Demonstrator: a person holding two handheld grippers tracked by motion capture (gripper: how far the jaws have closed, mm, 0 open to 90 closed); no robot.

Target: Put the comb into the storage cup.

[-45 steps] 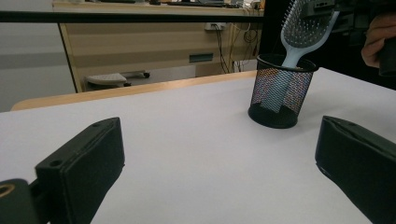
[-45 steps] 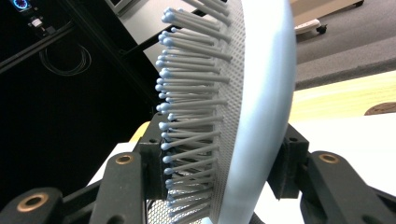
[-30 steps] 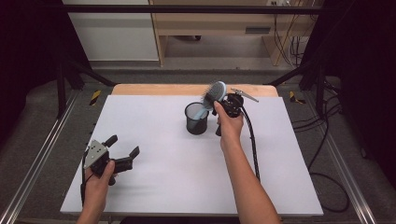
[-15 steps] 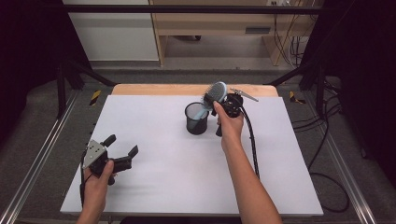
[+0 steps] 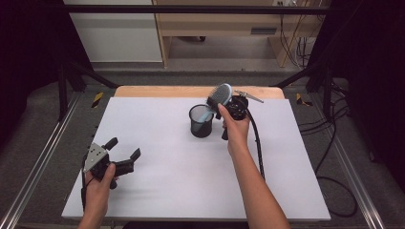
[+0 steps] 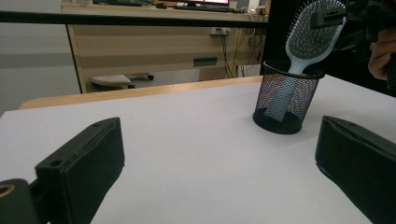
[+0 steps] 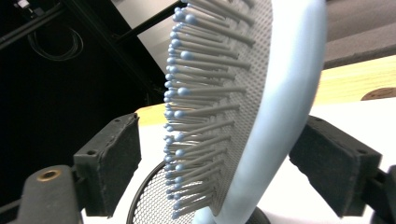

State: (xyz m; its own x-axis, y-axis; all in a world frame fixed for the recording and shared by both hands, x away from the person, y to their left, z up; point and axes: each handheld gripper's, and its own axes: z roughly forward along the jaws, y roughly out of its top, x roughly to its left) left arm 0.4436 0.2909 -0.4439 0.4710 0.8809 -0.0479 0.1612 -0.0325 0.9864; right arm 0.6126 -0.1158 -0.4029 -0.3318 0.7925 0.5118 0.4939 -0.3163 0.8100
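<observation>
1. Right gripper [image 5: 228,106]: its jaws stand spread on either side of the head of a light-blue paddle hairbrush [image 5: 218,97]. In the right gripper view a gap shows between each pad and the brush [image 7: 261,116], so the jaws flank the head without pressing on it.
2. Hairbrush: it stands tilted, bristled face toward the left jaw, with its handle down inside a black mesh pen cup [image 5: 201,121]. The left gripper view shows the handle reaching the cup's [image 6: 286,97] floor behind the mesh.
3. Right hand [image 5: 235,131]: it grips the tool from the near side, the forearm running up from the bottom edge; the cable trails back along the arm.
4. Left gripper [image 5: 123,151]: wide open and empty, jaws pointing toward the cup, well apart from it.
5. Left hand [image 5: 99,177]: it holds the tool low over the near left part of the white table [image 5: 157,191].
6. Pen cup: upright on the far middle of the table, just beside the right gripper.
</observation>
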